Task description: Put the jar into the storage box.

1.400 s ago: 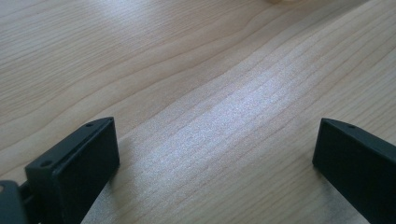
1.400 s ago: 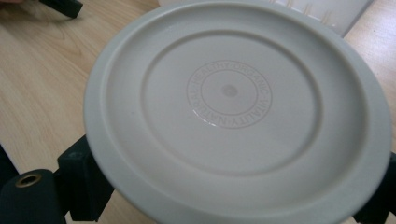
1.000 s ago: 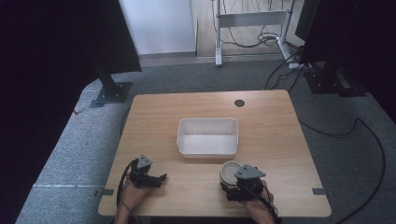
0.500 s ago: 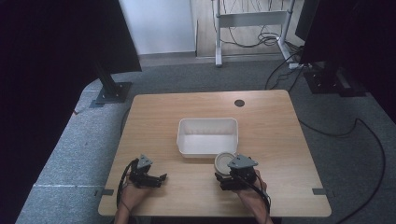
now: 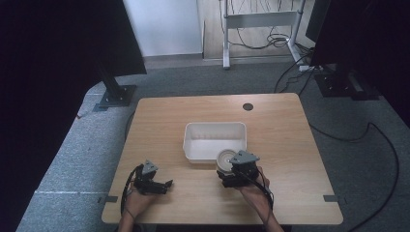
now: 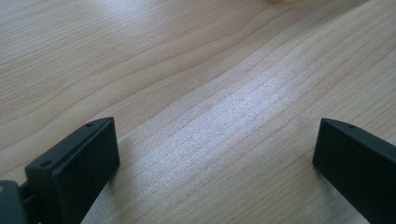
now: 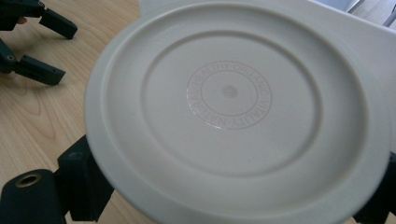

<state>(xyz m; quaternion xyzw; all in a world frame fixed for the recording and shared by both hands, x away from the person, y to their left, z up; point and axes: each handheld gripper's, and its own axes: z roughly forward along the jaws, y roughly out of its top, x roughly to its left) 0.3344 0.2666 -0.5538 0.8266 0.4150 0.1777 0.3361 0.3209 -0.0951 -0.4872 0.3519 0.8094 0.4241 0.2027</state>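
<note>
A round cream lid (image 7: 233, 102) with an embossed ring of letters sits between the jaws of my right gripper (image 7: 231, 196), which is shut on it. From above, the lid (image 5: 225, 158) hangs at the near right edge of a white rectangular tub (image 5: 212, 126), with the right gripper (image 5: 231, 169) just behind it. My left gripper (image 5: 163, 184) rests low on the table at the front left, jaws wide apart. Between those jaws (image 6: 217, 158) there is only bare wood.
The wooden table (image 5: 280, 125) has a small round cable hole (image 5: 248, 107) at the back right. Beyond it are grey carpet, dark stand bases and cables. The left gripper (image 7: 32, 42) lies off to the left in the right gripper view.
The right gripper has carried the lid forward and left, from the table's front to the tub's near edge. The left gripper has stayed put.
</note>
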